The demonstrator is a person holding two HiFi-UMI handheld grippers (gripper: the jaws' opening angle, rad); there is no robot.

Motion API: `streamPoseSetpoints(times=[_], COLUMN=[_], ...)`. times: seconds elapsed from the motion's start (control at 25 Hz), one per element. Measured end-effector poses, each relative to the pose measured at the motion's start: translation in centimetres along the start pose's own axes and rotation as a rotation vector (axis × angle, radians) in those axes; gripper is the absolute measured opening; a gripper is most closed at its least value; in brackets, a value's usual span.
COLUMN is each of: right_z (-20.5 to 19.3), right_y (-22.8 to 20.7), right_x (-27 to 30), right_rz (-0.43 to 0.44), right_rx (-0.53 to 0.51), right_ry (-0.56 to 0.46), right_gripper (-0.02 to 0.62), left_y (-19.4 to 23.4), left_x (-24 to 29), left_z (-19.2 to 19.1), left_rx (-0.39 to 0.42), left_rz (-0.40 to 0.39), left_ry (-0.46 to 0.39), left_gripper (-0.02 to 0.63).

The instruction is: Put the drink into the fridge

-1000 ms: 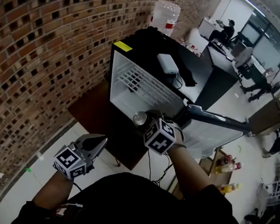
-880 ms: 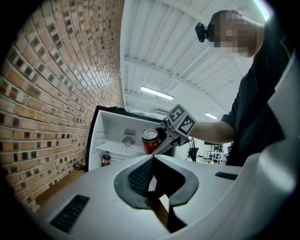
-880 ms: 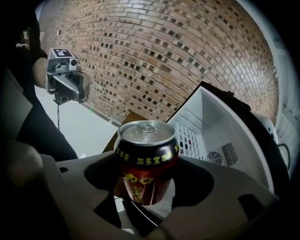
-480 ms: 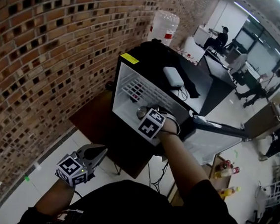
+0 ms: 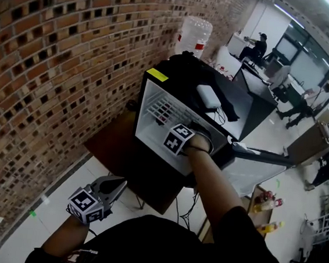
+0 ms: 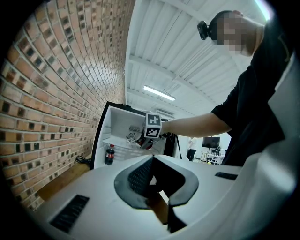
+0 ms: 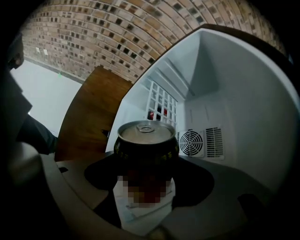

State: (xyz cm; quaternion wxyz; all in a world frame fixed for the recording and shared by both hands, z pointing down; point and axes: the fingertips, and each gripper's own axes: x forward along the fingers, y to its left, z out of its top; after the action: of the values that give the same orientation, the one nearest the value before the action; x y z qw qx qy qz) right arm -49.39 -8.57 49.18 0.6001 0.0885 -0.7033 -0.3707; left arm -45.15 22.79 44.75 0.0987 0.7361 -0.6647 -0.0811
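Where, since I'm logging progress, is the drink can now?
In the right gripper view, the can sits clamped in the right gripper, inside the open fridge, in front of the fan grille.

A brown wooden surface [image 5: 108,142] stands on the pale floor [image 5: 38,220] against the brick wall and carries the open fridge [image 5: 148,129]. Left of the fridge a dark cable [image 6: 84,160] lies on the surface. On the fridge's black top rest a white box [image 5: 208,96] and, just right of it, a black cloth [image 5: 228,108]. Inside the fridge is a white wire shelf [image 5: 162,107]. A cola bottle [image 6: 109,154] stands upright at the fridge's left inner side.
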Motion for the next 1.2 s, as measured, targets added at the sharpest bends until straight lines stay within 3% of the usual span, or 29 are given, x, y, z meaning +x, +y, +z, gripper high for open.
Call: streamPoseSetpoints(times=[0.64, 0.76, 0.96, 1.04, 1.2], right_z=[0.1, 0.2, 0.5, 0.6, 1.4], right_y=[-1.3, -2.1, -3.9, -4.3, -4.4], right_x=[2.8, 3.0, 2.6, 2.4, 1.6], right_rz=[-0.048, -0.074, -0.157, -0.198, -0.276], right_rx=[-0.02, -0.016, -0.023, -0.033, -0.06], right_ry=[0.073, 0.06, 0.048, 0.035, -0.025], right_gripper=[0.348, 0.305, 0.298, 0.339, 0.339], left_y=[1.6, 1.8, 2.0, 1.9, 2.0], left_x=[-0.9, -0.8, -0.6, -0.4, -0.1], left_z=[0.0, -0.1, -0.2, -0.1, -0.1], left_rx=[-0.014, -0.017, -0.018, -0.019, -0.018], left_rz=[0.017, 0.017, 0.011, 0.006, -0.002], left_ry=[0.003, 0.004, 0.011, 0.011, 0.009], left_gripper=[0.0, 0.0, 0.0, 0.0, 0.0])
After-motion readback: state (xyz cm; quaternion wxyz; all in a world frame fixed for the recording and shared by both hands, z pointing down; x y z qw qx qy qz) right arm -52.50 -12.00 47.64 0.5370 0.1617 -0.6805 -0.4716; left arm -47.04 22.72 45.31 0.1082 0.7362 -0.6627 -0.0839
